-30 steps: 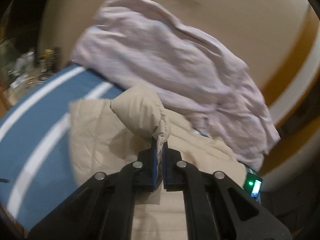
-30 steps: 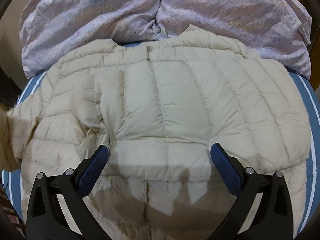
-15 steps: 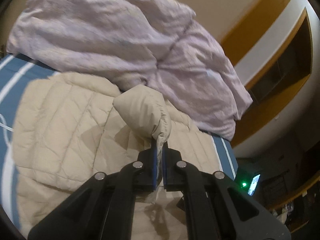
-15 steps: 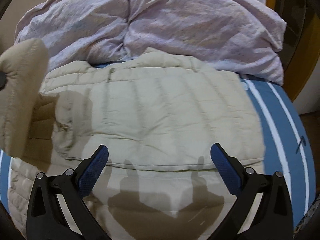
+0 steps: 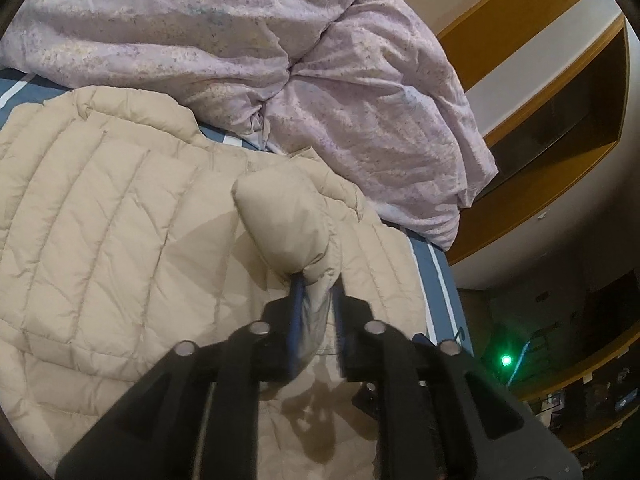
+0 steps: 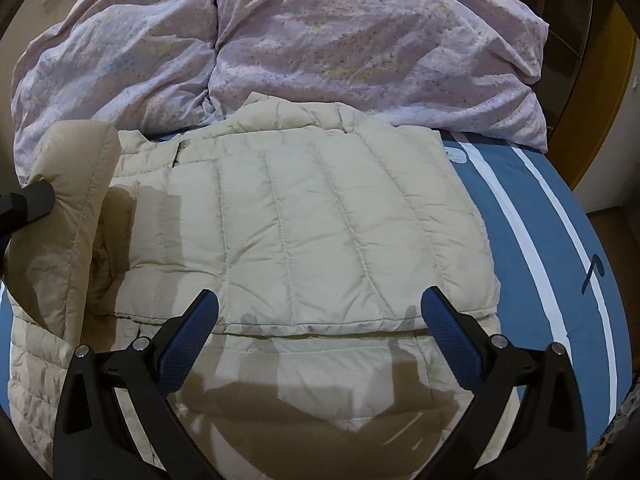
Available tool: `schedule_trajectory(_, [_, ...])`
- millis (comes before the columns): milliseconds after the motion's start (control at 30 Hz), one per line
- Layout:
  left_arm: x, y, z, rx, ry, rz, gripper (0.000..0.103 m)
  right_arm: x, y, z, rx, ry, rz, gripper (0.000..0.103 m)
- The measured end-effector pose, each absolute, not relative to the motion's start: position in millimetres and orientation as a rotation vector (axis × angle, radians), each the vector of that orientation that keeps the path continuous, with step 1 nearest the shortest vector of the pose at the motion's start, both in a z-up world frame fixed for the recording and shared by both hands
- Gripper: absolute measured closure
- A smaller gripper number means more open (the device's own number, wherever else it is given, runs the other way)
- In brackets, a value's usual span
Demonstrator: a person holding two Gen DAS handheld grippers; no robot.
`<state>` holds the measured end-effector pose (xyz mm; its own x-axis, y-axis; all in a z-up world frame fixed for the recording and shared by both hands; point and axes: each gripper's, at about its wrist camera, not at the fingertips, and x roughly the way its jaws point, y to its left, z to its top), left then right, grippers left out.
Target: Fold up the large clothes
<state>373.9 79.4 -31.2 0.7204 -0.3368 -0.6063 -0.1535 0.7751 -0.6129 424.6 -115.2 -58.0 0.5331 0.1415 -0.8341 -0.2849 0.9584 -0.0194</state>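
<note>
A beige quilted down jacket (image 6: pixel 304 220) lies on the bed, collar toward the duvet; it also shows in the left wrist view (image 5: pixel 104 240). My left gripper (image 5: pixel 316 292) holds the jacket's sleeve cuff (image 5: pixel 288 228) between its blue pads, lifted above the jacket body; the jaws stand slightly apart around the fabric. In the right wrist view that raised sleeve (image 6: pixel 68 208) hangs at the left with the left gripper's tip beside it. My right gripper (image 6: pixel 320 312) is wide open and empty, hovering over the jacket's lower part.
A crumpled lilac duvet (image 6: pixel 280 40) is piled at the head of the bed, touching the collar; it also shows in the left wrist view (image 5: pixel 248 52). The blue sheet with white stripes (image 6: pixel 536 216) lies to the right. Wooden trim (image 5: pixel 532 80) and dark floor lie beyond.
My left gripper has carried the sleeve rightward over the jacket body, and its jaws have parted slightly. The right gripper has drawn back and shifted right, staying open.
</note>
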Motion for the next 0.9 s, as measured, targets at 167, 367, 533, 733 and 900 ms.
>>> schedule_trajectory(167, [360.6, 86.8, -19.5, -0.665, 0.746, -0.091, 0.066, 420.2, -108.0, -52.2, -0.15, 0.967, 0.285, 0.004])
schedule_trajectory(367, [354.9, 99.6, -22.9, -0.634, 0.764, -0.02, 0.066, 418.1, -101.6, -46.9, -0.095, 0.967, 0.335, 0.023])
schedule_trajectory(533, [351.5, 107.8, -30.7, -0.563, 0.784, 0.059, 0.066, 418.1, -92.3, -47.7, -0.035, 0.983, 0.385, 0.038])
schedule_trajectory(733, [347.5, 118.7, -43.9, -0.527, 0.817, 0.113, 0.064, 418.8, -73.1, -53.9, -0.056, 0.989, 0.405, 0.041])
schedule_trajectory(900, [346.7, 127.5, -55.0, -0.514, 0.837, 0.148, 0.064, 424.3, -67.3, -64.7, -0.065, 1.016, 0.398, 0.041])
